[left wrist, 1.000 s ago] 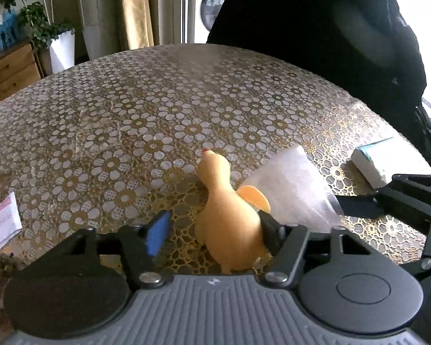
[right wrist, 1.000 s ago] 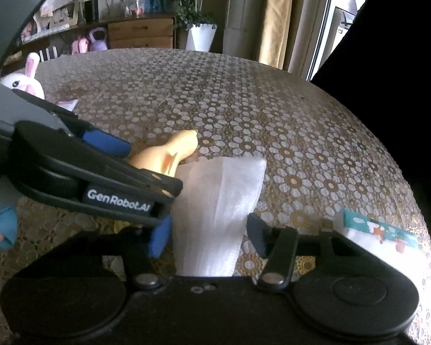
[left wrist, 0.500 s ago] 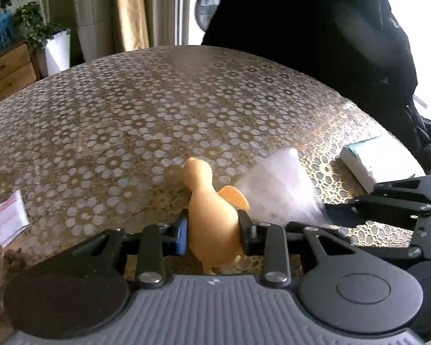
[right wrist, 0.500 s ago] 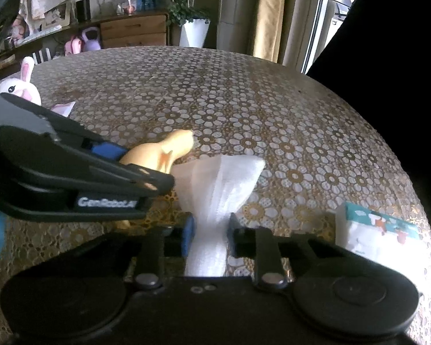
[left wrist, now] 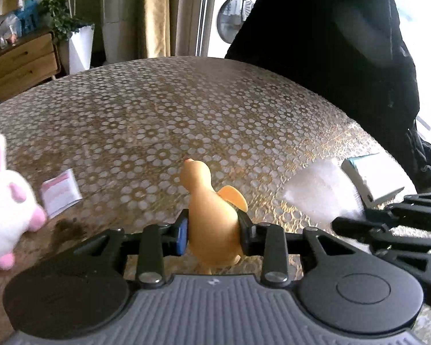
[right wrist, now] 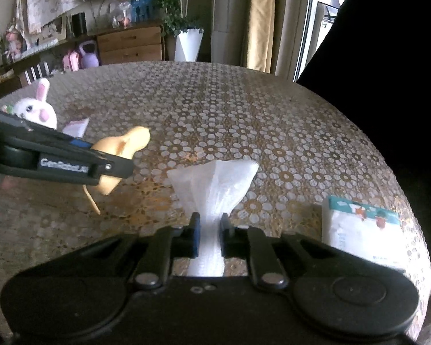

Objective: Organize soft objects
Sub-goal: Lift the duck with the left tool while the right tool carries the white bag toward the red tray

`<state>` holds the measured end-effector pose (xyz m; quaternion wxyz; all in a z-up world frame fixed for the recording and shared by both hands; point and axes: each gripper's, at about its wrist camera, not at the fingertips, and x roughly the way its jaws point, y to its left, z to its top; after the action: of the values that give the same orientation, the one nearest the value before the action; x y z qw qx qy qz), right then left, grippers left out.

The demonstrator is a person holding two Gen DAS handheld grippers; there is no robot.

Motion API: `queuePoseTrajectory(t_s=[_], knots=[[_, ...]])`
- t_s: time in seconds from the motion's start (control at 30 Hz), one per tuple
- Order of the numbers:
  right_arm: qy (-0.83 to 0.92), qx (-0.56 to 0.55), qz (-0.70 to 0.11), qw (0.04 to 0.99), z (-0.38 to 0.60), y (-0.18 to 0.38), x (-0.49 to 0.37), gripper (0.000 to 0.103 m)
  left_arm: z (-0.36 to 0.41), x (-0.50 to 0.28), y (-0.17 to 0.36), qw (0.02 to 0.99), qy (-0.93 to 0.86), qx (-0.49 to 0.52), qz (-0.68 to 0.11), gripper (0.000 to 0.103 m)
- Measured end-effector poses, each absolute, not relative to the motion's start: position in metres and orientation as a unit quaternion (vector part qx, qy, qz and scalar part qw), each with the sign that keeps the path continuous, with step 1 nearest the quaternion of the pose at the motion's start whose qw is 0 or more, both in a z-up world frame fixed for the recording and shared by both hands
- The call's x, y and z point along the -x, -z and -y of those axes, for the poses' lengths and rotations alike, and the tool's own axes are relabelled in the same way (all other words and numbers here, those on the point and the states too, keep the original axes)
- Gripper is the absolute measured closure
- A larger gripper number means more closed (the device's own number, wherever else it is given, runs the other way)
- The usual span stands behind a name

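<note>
1. The left gripper (left wrist: 214,231) is clamped on the body of a yellow rubber duck (left wrist: 211,215). One pad presses each flank, and the duck's head and beak point away from the camera.
2. In the right wrist view the same duck (right wrist: 120,149) hangs above the table. Its feet dangle below the black finger marked "GenRobot.AI", clear of the cloth.
3. The right gripper (right wrist: 209,234) is pinched tight on a white tissue (right wrist: 215,184). The tissue is bunched narrow between the pads and fans out wider beyond them, over the tabletop.
4. Seen from the left wrist, that tissue (left wrist: 321,192) sits to the right of the duck, and the right gripper's dark fingers reach in from the frame's right edge.
5. A tissue pack (right wrist: 359,224), white with a teal strip, lies on the table just right of the right gripper, near the table's edge.
6. Further left, a white plush rabbit (left wrist: 5,201) with pink ears and paws rests on the table (left wrist: 186,109). A small pink-and-white paper packet (left wrist: 61,192) lies just beside it.
7. The table wears a gold cover patterned with white flower rings.
8. Beyond its far edge stand a wooden drawer unit (right wrist: 129,44), a potted plant in a white planter (right wrist: 188,41) and gold curtains (right wrist: 260,17).
</note>
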<state>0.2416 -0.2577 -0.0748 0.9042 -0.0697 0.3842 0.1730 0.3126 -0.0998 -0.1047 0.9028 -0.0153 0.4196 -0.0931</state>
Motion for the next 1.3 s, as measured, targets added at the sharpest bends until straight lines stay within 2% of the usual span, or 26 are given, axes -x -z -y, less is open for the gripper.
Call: queuePoseTrajectory(t_s=[0.7, 1.3], knots=[[-0.255, 0.054, -0.323, 0.91, 0.208, -0.02, -0.152, 0.091, 0.035, -0.216, 0.02, 0.913, 0.085, 0.037, -0.397, 0.07], [-0.332, 0.066, -0.292, 0.895, 0.125, -0.066, -0.11, 0.091, -0.068, -0.137, -0.016, 0.92, 0.042, 0.041, -0.388, 0.069]])
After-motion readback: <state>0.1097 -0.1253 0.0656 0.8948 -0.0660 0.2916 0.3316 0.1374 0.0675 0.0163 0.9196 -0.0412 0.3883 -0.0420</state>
